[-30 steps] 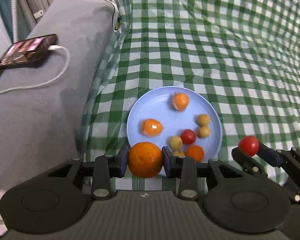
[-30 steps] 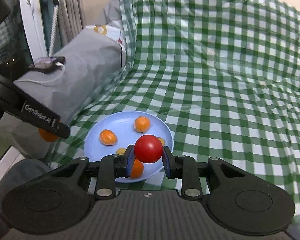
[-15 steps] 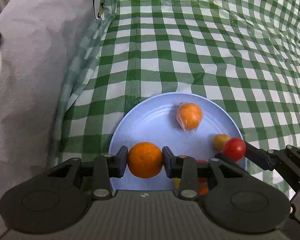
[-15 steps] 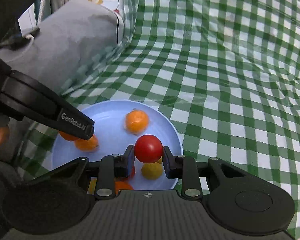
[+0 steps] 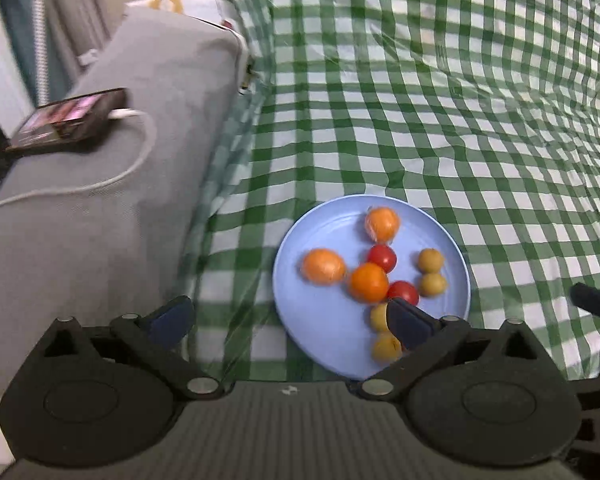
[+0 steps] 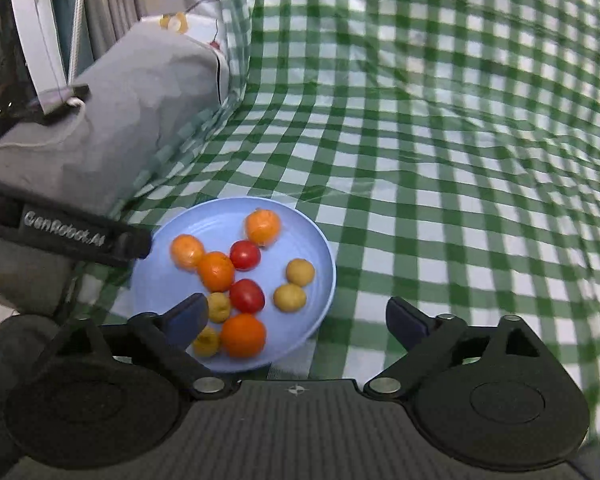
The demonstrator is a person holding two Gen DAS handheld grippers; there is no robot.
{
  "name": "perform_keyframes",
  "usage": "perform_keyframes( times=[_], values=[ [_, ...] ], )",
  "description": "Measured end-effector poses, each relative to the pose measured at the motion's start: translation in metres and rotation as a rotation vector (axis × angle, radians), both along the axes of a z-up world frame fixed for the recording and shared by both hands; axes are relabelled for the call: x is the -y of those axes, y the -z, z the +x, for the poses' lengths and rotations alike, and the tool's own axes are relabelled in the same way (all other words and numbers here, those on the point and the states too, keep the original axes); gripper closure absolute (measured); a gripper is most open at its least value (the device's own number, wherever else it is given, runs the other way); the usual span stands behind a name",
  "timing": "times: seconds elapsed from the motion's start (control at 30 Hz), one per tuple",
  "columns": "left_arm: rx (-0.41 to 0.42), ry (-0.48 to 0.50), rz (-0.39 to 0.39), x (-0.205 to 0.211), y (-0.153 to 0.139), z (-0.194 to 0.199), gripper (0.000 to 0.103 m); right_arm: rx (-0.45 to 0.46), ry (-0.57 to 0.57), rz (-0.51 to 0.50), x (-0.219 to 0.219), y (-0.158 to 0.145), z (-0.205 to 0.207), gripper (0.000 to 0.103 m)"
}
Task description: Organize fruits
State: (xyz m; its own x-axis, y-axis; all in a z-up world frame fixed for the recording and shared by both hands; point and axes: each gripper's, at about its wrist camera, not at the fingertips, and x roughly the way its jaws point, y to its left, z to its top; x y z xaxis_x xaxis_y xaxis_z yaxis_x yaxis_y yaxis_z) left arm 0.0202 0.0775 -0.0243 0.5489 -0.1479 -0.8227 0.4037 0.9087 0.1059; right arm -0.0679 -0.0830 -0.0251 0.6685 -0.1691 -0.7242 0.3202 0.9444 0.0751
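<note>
Left wrist view: left gripper (image 5: 288,322) jaws opening, spread wide, nothing between them. Blue plate (image 5: 320,320) sits on the green checked cloth (image 5: 420,120), ahead and to the right of the gripper's centre line; right fingertip (image 5: 406,322) overlaps the plate's near right part, left fingertip is off the plate over cloth. All fruit visible is on the plate: three oranges, the middle one (image 5: 368,282) touching a red tomato (image 5: 403,292), a second tomato (image 5: 381,258) behind it, four small yellow fruits. Two of the yellow ones are partly covered by the right finger. A dark tip at the right edge is likely the other gripper, cut off. Grey cushion (image 5: 100,200) to the left carries a phone (image 5: 72,120) on a white cable. No loose fruit on the cloth in this view.

Right wrist view: right gripper (image 6: 296,320) jaws opening, wide, empty. Plate (image 6: 160,280) lies ahead and left; left fingertip (image 6: 188,316) sits over the near rim and hides part of a yellow fruit, right fingertip is over bare cloth. A fourth, larger orange (image 6: 243,335) shows at the near rim here. The left gripper's finger (image 6: 80,234) reaches to the plate's far left rim; the left unit looks nearer the plate. Plate roughly round, no long axis. Frame slightly blurred; whether any fruit remains off the plate cannot be told.
</note>
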Motion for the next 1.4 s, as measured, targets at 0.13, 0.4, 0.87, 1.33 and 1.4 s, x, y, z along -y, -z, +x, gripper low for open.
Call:
perform_keyframes(
  times=[0.13, 0.4, 0.87, 1.33, 1.4],
  values=[
    [0.024, -0.032, -0.016, -0.012, -0.014, -0.028, 0.000, 0.054, 0.004, -0.030, -0.017, -0.018, -0.027, 0.001],
    [0.062, -0.048, -0.014, -0.026, -0.032, -0.065, 0.000, 0.117, -0.029, -0.092, -0.032, -0.038, -0.052, 0.001],
    [0.144, -0.065, -0.022, -0.032, -0.055, -0.094, 0.000, 0.161, 0.021, -0.068, -0.035, -0.049, -0.086, 0.001],
    [0.115, -0.052, -0.004, -0.032, -0.043, -0.089, 0.000, 0.118, 0.010, -0.083, -0.045, -0.042, -0.077, 0.001],
    [0.111, -0.055, -0.004, -0.033, -0.042, -0.088, 0.000, 0.115, 0.010, -0.084, -0.045, -0.041, -0.076, 0.001]
  ],
)
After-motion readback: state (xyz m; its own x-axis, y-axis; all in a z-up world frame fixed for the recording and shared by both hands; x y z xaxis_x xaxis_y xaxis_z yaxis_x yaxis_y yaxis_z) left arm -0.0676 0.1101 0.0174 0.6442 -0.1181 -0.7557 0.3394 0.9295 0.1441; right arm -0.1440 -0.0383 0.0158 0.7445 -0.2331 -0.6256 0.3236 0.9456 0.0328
